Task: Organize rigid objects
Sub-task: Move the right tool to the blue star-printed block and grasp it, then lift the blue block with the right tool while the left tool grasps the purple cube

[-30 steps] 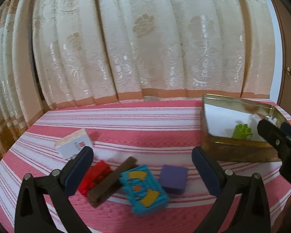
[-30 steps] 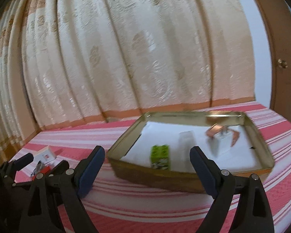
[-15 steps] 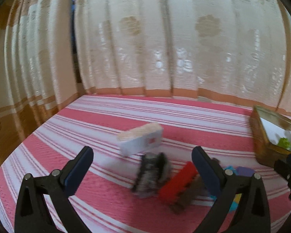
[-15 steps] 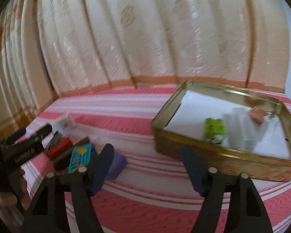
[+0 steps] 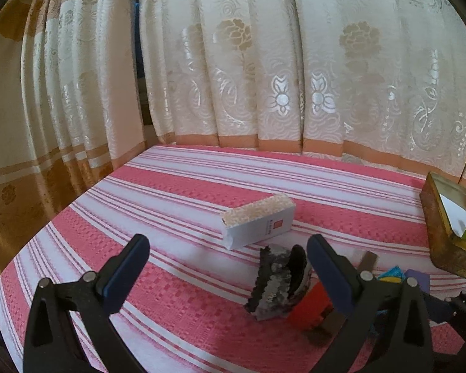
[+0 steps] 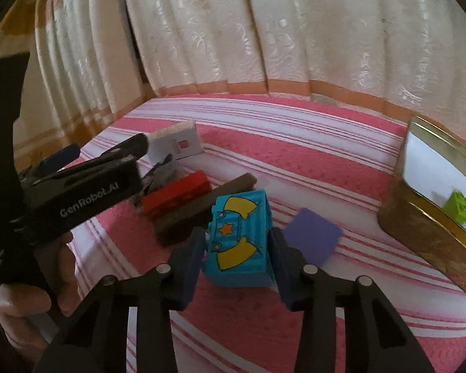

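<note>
Along the left tongs (image 6: 62,158) body, white lettering reads "GenRobot.AI".

A blue block (image 6: 239,236) with yellow shapes and an orange star sits tilted on the striped cloth. A flat purple block (image 6: 313,236) lies just beside it. A long brown block (image 6: 202,206) leans against a red brick (image 6: 177,195). Next to the red brick is a bumpy grey and black thing (image 5: 276,283). A white box (image 5: 258,225) lies on its side near them. A gold tin (image 6: 419,217) stands apart, with a small green brick (image 6: 459,208) inside.
</note>
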A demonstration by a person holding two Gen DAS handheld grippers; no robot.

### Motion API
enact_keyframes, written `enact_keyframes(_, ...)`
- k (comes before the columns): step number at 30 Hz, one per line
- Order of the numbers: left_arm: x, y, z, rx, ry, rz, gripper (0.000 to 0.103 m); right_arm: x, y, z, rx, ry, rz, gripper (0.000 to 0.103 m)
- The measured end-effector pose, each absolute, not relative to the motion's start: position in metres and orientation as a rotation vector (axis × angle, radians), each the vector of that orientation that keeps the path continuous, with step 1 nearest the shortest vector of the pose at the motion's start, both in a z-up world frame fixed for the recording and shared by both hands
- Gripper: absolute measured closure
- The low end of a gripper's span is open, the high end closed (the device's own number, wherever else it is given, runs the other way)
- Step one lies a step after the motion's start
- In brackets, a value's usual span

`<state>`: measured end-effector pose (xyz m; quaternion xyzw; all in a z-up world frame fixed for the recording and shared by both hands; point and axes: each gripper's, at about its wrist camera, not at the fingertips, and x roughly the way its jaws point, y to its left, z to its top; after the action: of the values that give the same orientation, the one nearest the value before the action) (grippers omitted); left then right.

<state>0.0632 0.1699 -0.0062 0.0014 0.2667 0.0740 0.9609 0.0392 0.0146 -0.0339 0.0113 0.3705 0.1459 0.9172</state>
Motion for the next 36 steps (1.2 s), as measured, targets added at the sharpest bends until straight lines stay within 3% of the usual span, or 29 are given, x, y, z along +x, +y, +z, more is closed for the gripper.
enact_keyframes(18,0.064,0.173,-0.005,-0.021,0.543,0.149,0.000,0.044,0.021,-0.035,0.051,0.784,0.394,0.057)
enact_keyframes(22,0.064,0.175,-0.004,-0.027,0.540,0.147,0.000,0.045,0.025,-0.037,0.050,0.809,0.413,0.051)
enact_keyframes(36,0.062,0.173,-0.002,-0.050,0.526,0.109,0.000,0.050,0.021,-0.039,0.083,0.819,0.421,0.055)
